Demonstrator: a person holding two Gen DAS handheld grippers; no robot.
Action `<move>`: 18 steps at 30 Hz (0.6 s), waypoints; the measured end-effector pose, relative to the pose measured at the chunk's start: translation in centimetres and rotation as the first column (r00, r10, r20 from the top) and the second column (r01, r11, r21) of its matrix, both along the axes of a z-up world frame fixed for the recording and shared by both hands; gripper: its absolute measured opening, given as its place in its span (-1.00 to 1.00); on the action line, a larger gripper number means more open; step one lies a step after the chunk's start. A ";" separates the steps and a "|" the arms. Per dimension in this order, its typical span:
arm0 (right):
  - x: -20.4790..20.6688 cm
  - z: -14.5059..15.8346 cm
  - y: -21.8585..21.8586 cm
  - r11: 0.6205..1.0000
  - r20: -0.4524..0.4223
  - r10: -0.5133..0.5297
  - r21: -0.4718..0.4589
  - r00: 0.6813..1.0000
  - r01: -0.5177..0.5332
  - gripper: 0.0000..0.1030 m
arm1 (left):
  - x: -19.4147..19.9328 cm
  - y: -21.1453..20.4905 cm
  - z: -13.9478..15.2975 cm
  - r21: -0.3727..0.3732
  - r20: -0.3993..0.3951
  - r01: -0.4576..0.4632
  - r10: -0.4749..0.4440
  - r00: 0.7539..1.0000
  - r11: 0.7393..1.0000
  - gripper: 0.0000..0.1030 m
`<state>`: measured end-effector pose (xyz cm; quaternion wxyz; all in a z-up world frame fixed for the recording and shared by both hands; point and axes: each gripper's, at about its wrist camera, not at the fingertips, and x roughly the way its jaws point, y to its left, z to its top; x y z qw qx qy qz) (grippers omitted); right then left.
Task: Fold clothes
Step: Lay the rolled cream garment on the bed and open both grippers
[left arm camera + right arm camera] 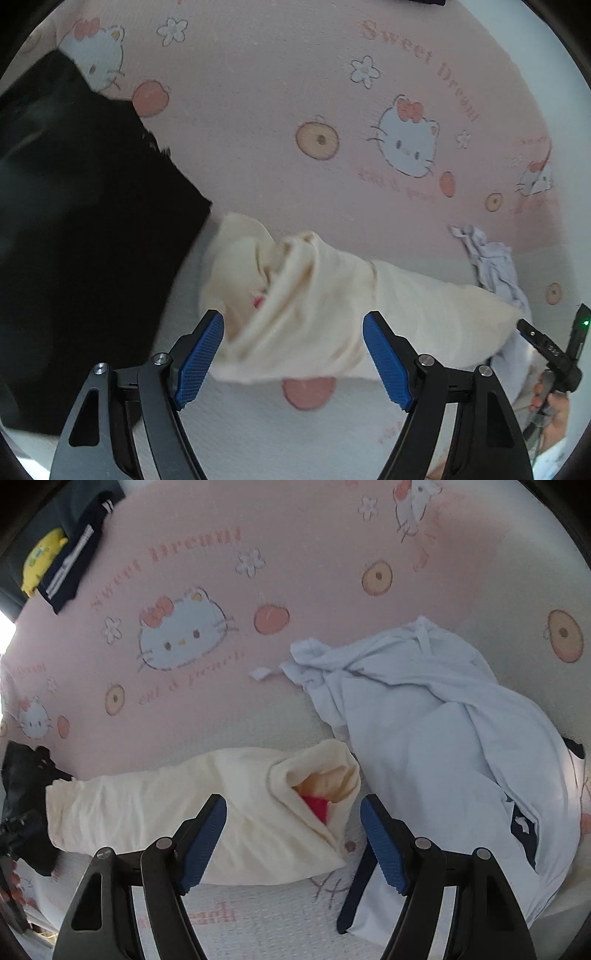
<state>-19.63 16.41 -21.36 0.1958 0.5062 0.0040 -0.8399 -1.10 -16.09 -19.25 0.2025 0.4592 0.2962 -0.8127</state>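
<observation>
In the left wrist view, a black garment [85,229] fills the left side, lying on a pink-and-white bedsheet [258,122] printed with cat faces, flowers, peaches and the words "Sweet Dream". Just right of it, touching its edge, lies a bunched cream garment [314,302], stretched across the sheet, with a small red patch showing in its folds. The left gripper [293,356] hangs above the cream garment's near end with its blue-padded fingers [199,356] spread wide; the cloth sits between and beyond them, but the pads press on nothing. Further right, a crumpled pale blue garment [491,262] peeks past the cream one. At the far right edge the other handheld tool shows, gripped by a hand [550,402].

In the right wrist view, a dark navy garment with white stripes [72,565] and a yellow item [40,559] sit at the top left edge of the bed. Lower left, part of the black garment [26,775] shows. The cream garment [207,812] lies across the lower centre, its open end with the red patch towards the right. The right gripper [293,840] is held over that end, fingers [203,840] well apart and gripping nothing. To the right the pale blue garment [443,746], with navy trim, lies rumpled, just beside the cream one.
</observation>
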 end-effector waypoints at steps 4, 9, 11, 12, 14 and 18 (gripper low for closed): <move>-0.7 -0.3 0.0 1.000 -0.006 0.009 -0.027 1.000 -0.009 0.44 | -1.9 -0.2 -0.7 -0.060 0.007 0.042 -0.041 0.999 0.997 0.49; -2.2 -1.6 -0.7 0.999 -0.018 0.015 0.030 1.000 -0.015 0.01 | -2.9 -0.3 -2.5 -0.066 0.069 0.063 -0.058 0.996 0.996 -0.12; -2.7 -1.9 -0.8 1.000 -0.018 0.026 -0.002 0.999 -0.026 -0.74 | -3.4 -0.1 -3.2 -0.092 0.093 0.090 -0.082 0.992 0.992 -0.35; -3.0 -2.3 -1.0 1.000 -0.015 0.028 0.005 1.000 -0.027 -0.75 | -3.7 -0.1 -3.5 -0.111 0.105 0.102 -0.090 0.990 0.989 -0.37; -3.7 -3.0 -1.4 0.999 -0.007 0.030 0.018 1.000 -0.030 -0.76 | -4.1 -0.1 -3.6 -0.134 0.112 0.121 -0.107 0.988 0.983 -0.39; -5.7 -4.6 -2.2 0.998 0.022 0.014 0.060 1.000 -0.015 -0.77 | -4.7 -2.1 -5.0 -0.134 0.170 0.059 -0.036 0.985 0.989 -0.38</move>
